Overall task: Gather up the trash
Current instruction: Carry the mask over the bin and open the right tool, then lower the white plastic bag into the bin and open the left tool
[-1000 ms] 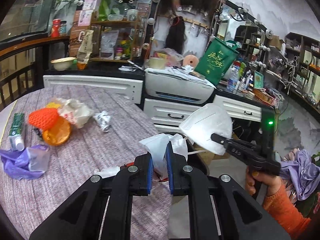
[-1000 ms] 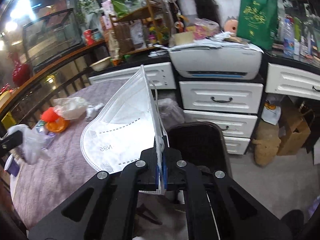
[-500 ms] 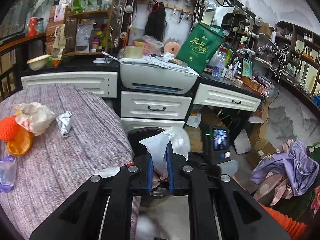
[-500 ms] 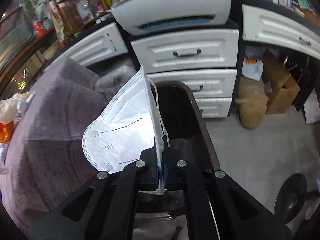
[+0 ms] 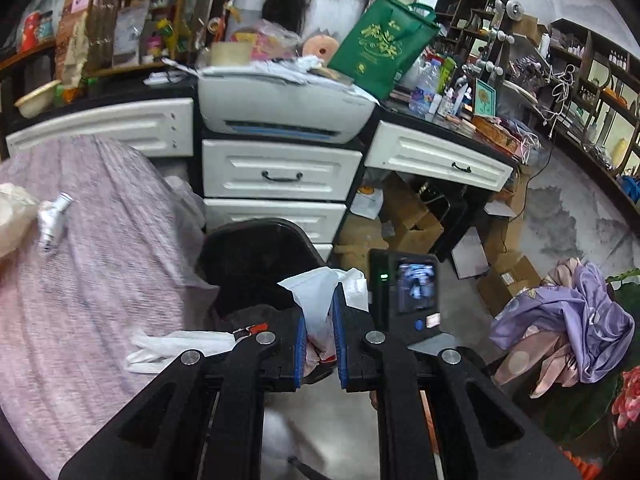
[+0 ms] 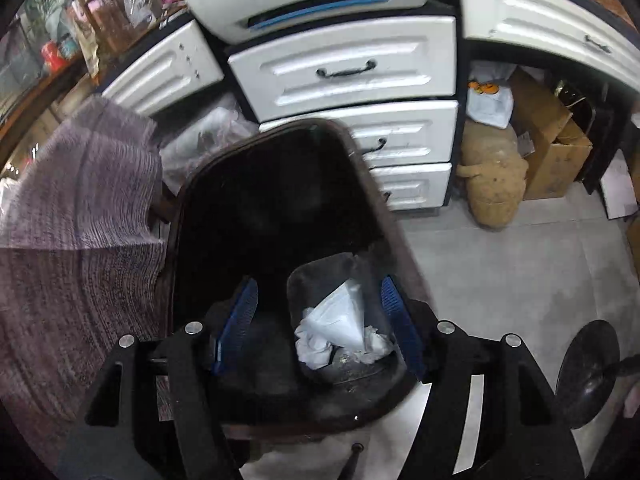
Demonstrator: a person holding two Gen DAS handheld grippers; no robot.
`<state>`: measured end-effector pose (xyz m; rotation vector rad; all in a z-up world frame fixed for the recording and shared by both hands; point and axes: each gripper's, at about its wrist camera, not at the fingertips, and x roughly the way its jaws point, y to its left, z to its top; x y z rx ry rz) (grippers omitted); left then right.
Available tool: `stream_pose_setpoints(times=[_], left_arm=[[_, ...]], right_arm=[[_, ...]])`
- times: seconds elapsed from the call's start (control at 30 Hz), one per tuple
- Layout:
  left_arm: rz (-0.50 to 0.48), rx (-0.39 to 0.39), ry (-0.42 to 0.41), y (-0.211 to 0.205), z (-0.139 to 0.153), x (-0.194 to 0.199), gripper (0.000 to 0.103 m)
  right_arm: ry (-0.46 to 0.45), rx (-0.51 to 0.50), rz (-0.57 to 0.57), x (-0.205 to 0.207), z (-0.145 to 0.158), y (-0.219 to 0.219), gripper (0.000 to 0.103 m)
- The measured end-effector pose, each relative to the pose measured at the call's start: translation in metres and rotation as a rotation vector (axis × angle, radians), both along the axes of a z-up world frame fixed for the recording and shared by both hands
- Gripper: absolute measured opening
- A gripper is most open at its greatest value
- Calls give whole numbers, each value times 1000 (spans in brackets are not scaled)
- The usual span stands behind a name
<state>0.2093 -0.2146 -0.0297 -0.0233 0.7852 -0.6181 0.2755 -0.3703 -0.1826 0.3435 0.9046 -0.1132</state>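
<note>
Poised above the black bin [image 6: 280, 208], right tool [image 6: 316, 320] with jaws opening and nothing between them, so the white face mask [image 6: 344, 316] lies below and ahead, atop crumpled paper in the bin's bottom. Clenched on a white plastic bag [image 5: 320, 300], left tool [image 5: 319, 344], angled down toward the bin [image 5: 256, 264] just ahead, apparently lined up for its own drop. Left on the purple-clothed counter [image 5: 100, 260], off to the left: a crumpled white wrapper [image 5: 54, 220], likely the next pickup.
</note>
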Motion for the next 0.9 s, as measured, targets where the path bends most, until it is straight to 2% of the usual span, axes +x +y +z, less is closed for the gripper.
stream_pose_setpoints(times=[0.13, 0.27, 0.47, 0.57, 0.9], left_arm=[[-26, 2, 40, -17, -15, 11, 12], [-48, 37, 48, -34, -30, 21, 12], [-48, 81, 111, -51, -60, 41, 12], [-45, 124, 119, -57, -73, 46, 12], [-41, 175, 179, -67, -102, 58, 13]], right_arm=[[-33, -32, -59, -22, 15, -23, 65], [-64, -57, -108, -44, 27, -47, 65], [-98, -82, -180, -73, 36, -75, 65], [-114, -95, -195, -82, 40, -82, 65], [-143, -96, -203, -92, 52, -91, 65]])
